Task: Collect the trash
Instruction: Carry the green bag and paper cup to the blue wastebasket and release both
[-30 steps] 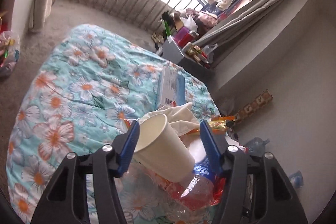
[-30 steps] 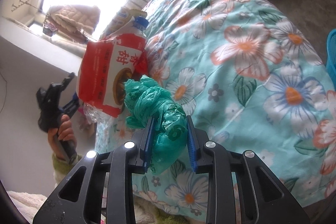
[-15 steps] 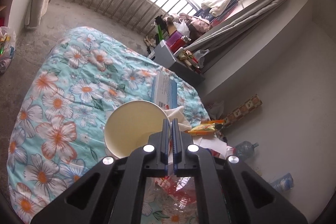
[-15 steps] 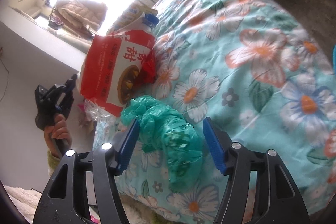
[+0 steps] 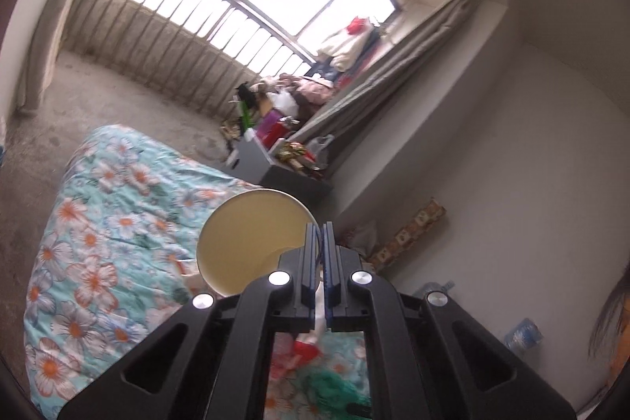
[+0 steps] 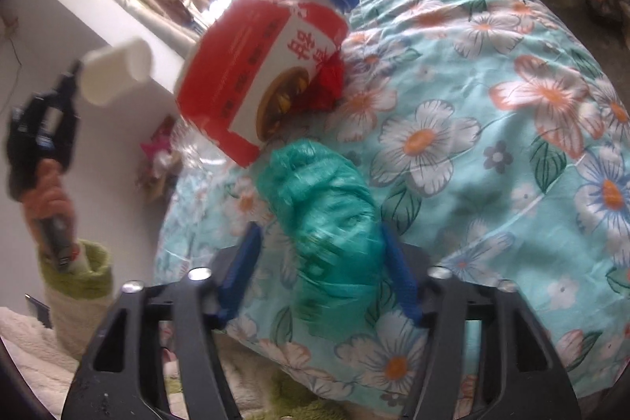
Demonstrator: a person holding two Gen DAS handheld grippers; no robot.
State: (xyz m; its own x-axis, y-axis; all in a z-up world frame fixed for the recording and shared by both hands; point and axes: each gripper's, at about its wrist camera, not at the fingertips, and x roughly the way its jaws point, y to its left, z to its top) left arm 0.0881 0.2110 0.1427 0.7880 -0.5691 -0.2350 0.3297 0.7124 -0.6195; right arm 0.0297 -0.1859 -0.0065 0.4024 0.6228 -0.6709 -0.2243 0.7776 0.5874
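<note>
The left tool [image 5: 319, 254] pinches the rim of a paper cup [image 5: 252, 241], lifted above the bed [image 5: 98, 223]. At the frame's lower center, the right tool [image 6: 319, 274] gapes around a green bag [image 6: 327, 207] near the bed's edge.

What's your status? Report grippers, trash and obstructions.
Left gripper shut on paper cup rim, cup lifted clear of the bed. Right gripper open, straddling green plastic bag on floral quilt. Red snack packet beyond; nothing blocking.

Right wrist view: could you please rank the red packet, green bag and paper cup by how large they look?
1. Red packet and green bag: alike, and the bag lies nearer the camera, so no ranking.
2. Paper cup, in the left gripper, farther off.
</note>
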